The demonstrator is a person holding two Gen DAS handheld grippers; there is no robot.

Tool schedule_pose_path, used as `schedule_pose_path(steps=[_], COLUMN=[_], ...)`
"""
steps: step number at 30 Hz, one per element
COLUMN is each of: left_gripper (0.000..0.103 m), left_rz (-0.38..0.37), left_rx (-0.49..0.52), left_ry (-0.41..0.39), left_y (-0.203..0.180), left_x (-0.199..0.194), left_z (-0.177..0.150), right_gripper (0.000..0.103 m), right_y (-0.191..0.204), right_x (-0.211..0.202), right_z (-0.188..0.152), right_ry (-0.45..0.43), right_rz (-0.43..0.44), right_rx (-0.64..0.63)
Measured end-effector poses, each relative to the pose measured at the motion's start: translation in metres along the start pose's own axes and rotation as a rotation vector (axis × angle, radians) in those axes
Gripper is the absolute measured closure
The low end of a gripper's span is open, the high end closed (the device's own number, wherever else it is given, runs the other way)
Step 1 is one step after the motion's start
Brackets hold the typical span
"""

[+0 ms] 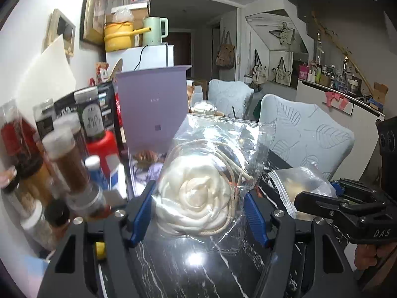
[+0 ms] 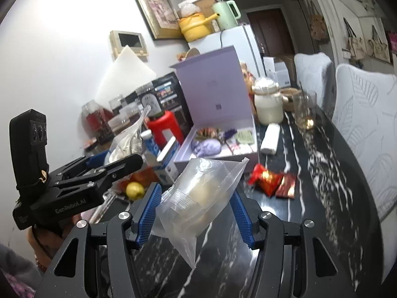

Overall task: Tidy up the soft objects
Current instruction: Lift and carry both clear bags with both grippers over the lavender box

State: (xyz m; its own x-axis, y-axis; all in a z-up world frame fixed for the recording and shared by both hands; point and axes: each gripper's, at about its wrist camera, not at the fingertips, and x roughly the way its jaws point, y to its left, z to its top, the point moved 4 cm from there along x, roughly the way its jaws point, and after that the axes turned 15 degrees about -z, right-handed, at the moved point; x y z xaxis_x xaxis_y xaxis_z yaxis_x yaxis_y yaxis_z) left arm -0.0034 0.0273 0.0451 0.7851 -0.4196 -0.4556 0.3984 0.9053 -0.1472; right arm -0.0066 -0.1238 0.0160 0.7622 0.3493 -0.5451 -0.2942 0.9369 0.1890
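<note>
A clear bag with a white rolled cloth and a cord (image 1: 198,193) hangs above the black marble table (image 1: 193,268), and my left gripper (image 1: 198,213) is shut on it with its blue pads at both sides. A frosted zip bag with a pale soft thing inside (image 2: 198,198) is lifted off the table, my right gripper (image 2: 196,216) shut on it. In each wrist view the other gripper shows at the side with its bag: the right one (image 1: 322,206), the left one (image 2: 104,166). The open lilac box (image 2: 218,146) behind holds several soft items.
Spice jars and bottles (image 1: 64,154) crowd the left side by the wall. Red snack packets (image 2: 273,181), a white roll (image 2: 270,139), a lidded jar (image 2: 268,104) and a glass (image 2: 305,111) stand on the table. Two pale leaf-patterned chairs (image 1: 307,134) line the right edge. A yellow fruit (image 2: 135,190) lies near the left gripper.
</note>
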Motion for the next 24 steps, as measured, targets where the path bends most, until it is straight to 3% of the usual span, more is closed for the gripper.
schedule_pose_path(steps=[11, 24], left_gripper=[0.036, 0.036], left_rz=[0.043, 0.048], left_rx=[0.084, 0.082], left_ry=[-0.105, -0.116], left_y=[0.009, 0.046], left_x=[0.001, 0.038], left_z=[0.058, 0.096], right_gripper=[0.046, 0.046], right_y=[0.01, 0.023], right_x=[0.007, 0.047], right_z=[0.055, 0.112], right_ry=[-0.096, -0.146], right_rz=[-0.003, 0.025], right_rx=[-0.053, -0.092])
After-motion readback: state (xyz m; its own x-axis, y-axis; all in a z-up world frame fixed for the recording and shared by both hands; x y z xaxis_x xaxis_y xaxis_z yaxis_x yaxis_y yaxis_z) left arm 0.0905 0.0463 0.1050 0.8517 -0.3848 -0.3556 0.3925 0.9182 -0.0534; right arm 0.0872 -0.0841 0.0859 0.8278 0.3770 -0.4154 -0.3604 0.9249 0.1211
